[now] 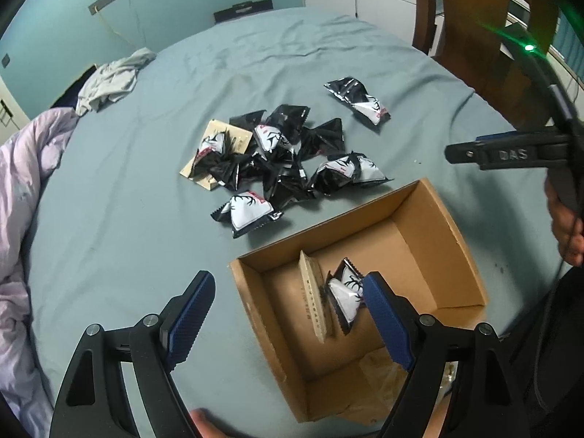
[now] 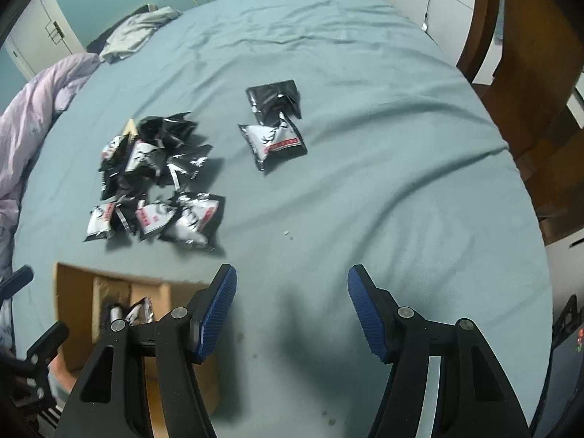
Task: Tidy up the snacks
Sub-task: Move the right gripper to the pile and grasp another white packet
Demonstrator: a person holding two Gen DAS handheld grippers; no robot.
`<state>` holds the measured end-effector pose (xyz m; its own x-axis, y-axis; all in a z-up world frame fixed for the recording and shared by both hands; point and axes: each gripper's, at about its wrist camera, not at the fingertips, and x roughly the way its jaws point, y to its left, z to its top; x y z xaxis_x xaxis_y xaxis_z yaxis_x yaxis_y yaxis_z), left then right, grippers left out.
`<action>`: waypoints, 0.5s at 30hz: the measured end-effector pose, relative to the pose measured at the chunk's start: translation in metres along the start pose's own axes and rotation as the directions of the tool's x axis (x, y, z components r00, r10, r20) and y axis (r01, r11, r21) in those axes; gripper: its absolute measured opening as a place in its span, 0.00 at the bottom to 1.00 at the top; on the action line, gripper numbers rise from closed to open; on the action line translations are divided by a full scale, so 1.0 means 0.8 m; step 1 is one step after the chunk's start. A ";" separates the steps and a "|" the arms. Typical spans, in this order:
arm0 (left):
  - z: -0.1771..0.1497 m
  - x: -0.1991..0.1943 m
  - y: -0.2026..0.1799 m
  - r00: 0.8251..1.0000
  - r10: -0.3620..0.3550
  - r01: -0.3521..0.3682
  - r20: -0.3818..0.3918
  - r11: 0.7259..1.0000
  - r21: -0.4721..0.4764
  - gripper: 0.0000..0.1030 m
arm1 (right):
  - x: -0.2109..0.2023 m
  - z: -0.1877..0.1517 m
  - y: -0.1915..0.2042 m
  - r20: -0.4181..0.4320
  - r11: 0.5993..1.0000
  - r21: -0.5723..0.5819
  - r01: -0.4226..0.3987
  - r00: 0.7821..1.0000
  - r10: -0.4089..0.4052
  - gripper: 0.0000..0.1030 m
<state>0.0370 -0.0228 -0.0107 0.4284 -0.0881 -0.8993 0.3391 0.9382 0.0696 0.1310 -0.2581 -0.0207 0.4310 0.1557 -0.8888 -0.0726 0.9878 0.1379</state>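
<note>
Now both claws agape; one snack packet [image 1: 346,297] in cardboard box [image 1: 452,233] (upright).

A teal-sheeted bed [image 1: 127,200] carries a snack packet pile [image 1: 284,157] mid-bed, a cardboard box [image 1: 456,241] nearer, crumpled clothes [image 1: 109,80] far left.

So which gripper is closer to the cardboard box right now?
Left. The left gripper hangs open right over the box, its fingers straddling the near corner. The right gripper, also open, is off to the box's right, over bare sheet.
</note>
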 end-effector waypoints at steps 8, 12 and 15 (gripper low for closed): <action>0.005 0.007 0.021 1.000 0.025 -0.024 0.002 0.998 -0.065 0.82 | 0.045 0.048 0.012 -0.009 0.998 -0.020 -0.060 0.998 0.060 0.61; 0.007 0.005 0.029 1.000 0.012 -0.011 0.004 0.995 -0.094 0.82 | 0.069 0.073 0.018 0.022 0.999 -0.040 -0.021 1.000 0.022 0.61; 0.009 0.003 0.029 1.000 0.001 0.000 0.013 0.995 -0.096 0.82 | 0.091 0.090 0.021 0.027 0.999 -0.051 0.020 0.999 -0.019 0.61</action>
<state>0.0518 -0.0039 -0.0080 0.4394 -0.0916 -0.8936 0.2575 0.9659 0.0276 0.2263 -0.2295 -0.0516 0.4563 0.1372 -0.8792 -0.1096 0.9892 0.0975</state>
